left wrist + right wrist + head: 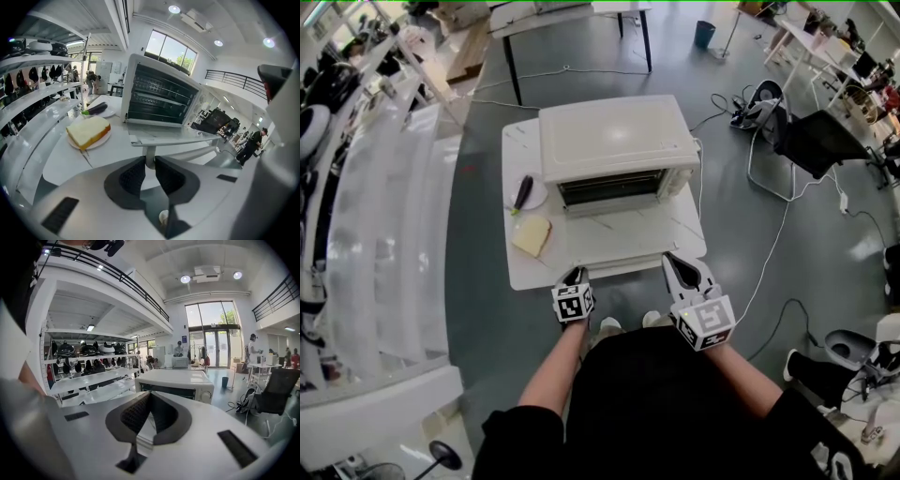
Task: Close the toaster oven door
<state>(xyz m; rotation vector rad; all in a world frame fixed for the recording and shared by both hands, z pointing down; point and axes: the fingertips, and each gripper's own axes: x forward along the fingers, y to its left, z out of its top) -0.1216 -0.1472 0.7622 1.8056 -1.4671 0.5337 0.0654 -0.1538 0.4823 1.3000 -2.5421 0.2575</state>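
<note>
A white toaster oven (pixel 617 141) stands on a small white table (pixel 517 272), and its door (pixel 623 232) lies open and flat toward me. In the left gripper view the oven (pixel 161 96) faces me with its dark racks showing. The door's handle bar (pixel 180 140) runs across just above the jaws. My left gripper (pixel 573 277) (pixel 149 165) is at the door's front edge, shut on the handle's white post. My right gripper (pixel 675 263) (pixel 149 401) hovers at the table's front right, shut with nothing in it, and the oven (pixel 176 383) lies ahead of it.
A slice of bread (pixel 532 235) (pixel 88 131) lies on a plate left of the door. Behind it a dark eggplant (pixel 523 192) rests on another plate. White shelving (pixel 375 234) runs along the left. Cables (pixel 778 234) and a black chair (pixel 820 141) are on the floor to the right.
</note>
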